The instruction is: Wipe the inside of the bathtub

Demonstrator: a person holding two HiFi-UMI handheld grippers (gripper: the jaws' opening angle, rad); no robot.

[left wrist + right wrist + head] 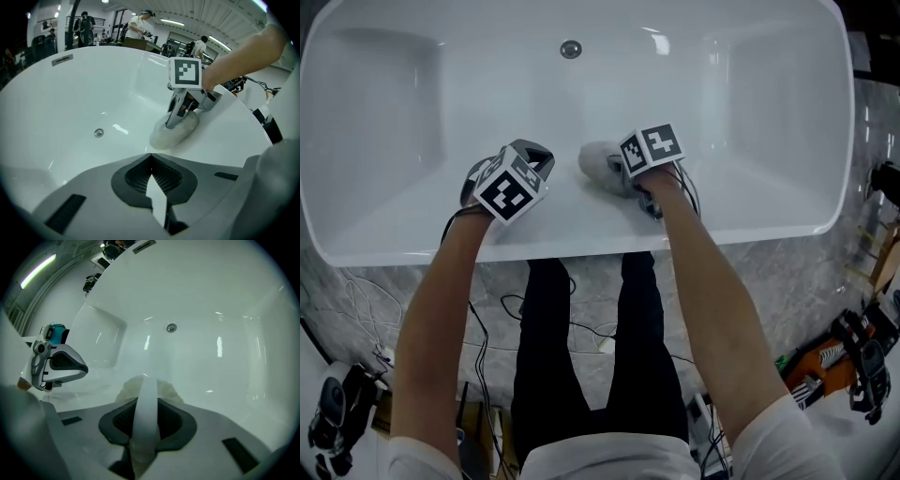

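Right claw [146,383] gripped the white cloth [594,161] on the bathtub [750,122] near slope. Left claw [151,158] was closed, empty. Risk: hard dragging could pull the cloth free.

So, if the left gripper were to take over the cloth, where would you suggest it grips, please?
Probably the free bunched end of the cloth, from the person's left: the right gripper clamps the other end, and the bulge stands proud of the bathtub wall toward the left gripper.

Cool, even light from ceiling strip lights [171,22]; small glare streaks on the glossy white bathtub [787,103]. Gripper views bulge, corners vignetted black, near jaws soft.
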